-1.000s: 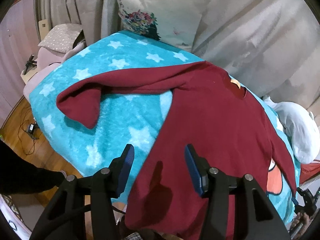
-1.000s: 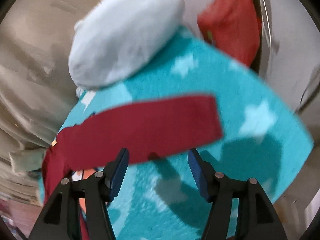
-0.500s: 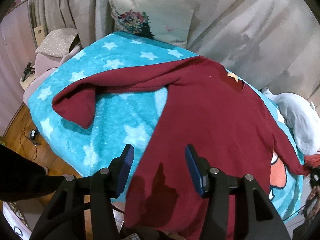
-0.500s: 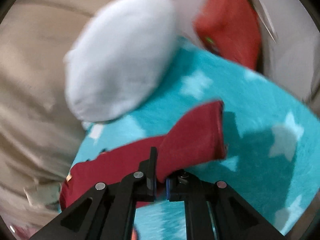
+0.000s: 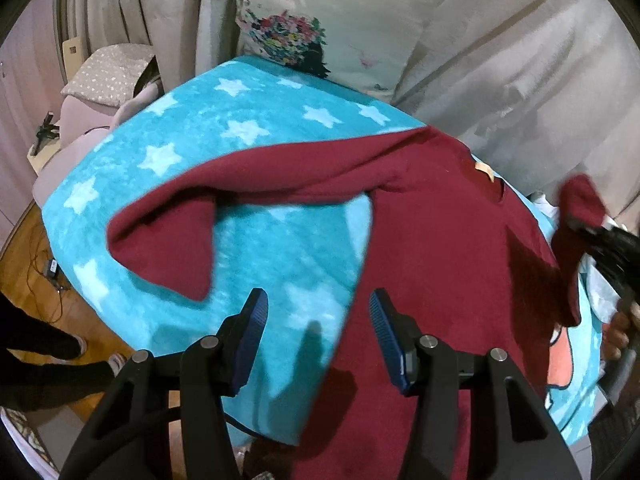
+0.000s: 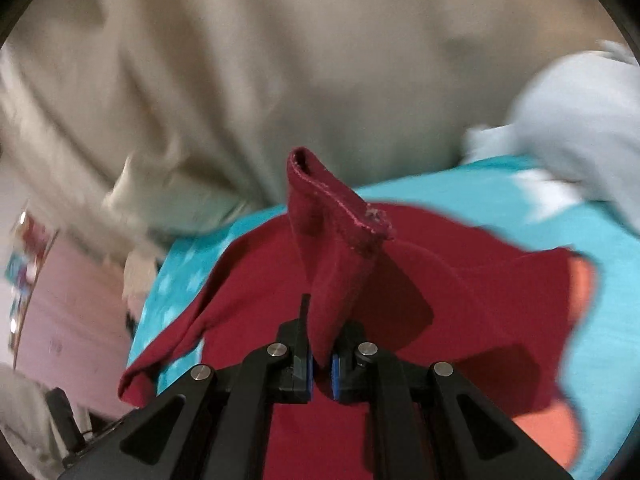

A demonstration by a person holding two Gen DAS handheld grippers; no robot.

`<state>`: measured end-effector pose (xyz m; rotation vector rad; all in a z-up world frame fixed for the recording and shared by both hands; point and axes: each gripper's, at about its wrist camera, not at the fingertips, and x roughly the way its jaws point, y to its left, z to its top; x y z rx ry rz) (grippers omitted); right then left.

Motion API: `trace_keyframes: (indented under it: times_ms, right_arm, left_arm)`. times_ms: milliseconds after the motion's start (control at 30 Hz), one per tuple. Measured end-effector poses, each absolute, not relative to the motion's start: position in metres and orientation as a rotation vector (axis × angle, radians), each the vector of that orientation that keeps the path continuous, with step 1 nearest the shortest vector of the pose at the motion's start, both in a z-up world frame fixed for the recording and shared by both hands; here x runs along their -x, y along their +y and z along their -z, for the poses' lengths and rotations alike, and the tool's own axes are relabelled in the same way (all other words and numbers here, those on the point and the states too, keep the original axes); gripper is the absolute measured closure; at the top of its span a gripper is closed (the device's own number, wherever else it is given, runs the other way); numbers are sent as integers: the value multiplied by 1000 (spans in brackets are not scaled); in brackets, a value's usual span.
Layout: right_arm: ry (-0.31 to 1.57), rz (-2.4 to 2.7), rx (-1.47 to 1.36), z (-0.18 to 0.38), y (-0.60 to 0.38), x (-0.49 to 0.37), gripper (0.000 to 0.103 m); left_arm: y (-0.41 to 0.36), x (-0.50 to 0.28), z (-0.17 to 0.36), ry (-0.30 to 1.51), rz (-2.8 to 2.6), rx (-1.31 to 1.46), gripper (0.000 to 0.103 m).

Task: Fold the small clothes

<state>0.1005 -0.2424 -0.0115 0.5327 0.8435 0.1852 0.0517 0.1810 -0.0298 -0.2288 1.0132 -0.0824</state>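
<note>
A dark red long-sleeved top (image 5: 452,264) lies spread on a turquoise star blanket (image 5: 224,132). Its left sleeve (image 5: 172,240) stretches out across the blanket with the cuff bent over. My left gripper (image 5: 316,320) is open and empty, hovering over the top's lower left edge. My right gripper (image 6: 320,364) is shut on the right sleeve (image 6: 332,248) and holds its cuff lifted above the top's body (image 6: 436,320). The raised sleeve also shows in the left wrist view (image 5: 576,216) at the right edge.
A floral white pillow (image 5: 320,20) leans at the head of the blanket against grey drapery (image 5: 520,60). A pale blue cushion (image 6: 576,120) lies at the right side. A dotted cushion (image 5: 108,76) sits far left. Wooden floor with cables (image 5: 36,264) lies below left.
My right gripper closed on the right sleeve and lifted it, swinging it over the top's body. My left gripper stayed open, and its view shifted slightly.
</note>
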Motion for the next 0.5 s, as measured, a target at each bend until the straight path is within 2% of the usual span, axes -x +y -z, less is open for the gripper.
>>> trace_keyframes:
  times_ms: [167,267,333,400,500]
  right_arm:
    - [969,-239,-439,60,-164,-165,96]
    - [1040,-245,-404,88,-134,-183,92]
    - [1069,-265,-407,97,-122,-187,75]
    - [1072,-314,-399,99,-106,-189,65]
    - [1063,-340,-322,87,-83,-188,64]
  left_arm:
    - [215,-58,33,1021,66,221,51]
    - [238,-63,37,1032,46,231,51]
    - [256,-67,39,1035,27,254,51]
    - [272,-71,40,1037,5,274,51]
    - [298,-74,41,1030,-41,304,51]
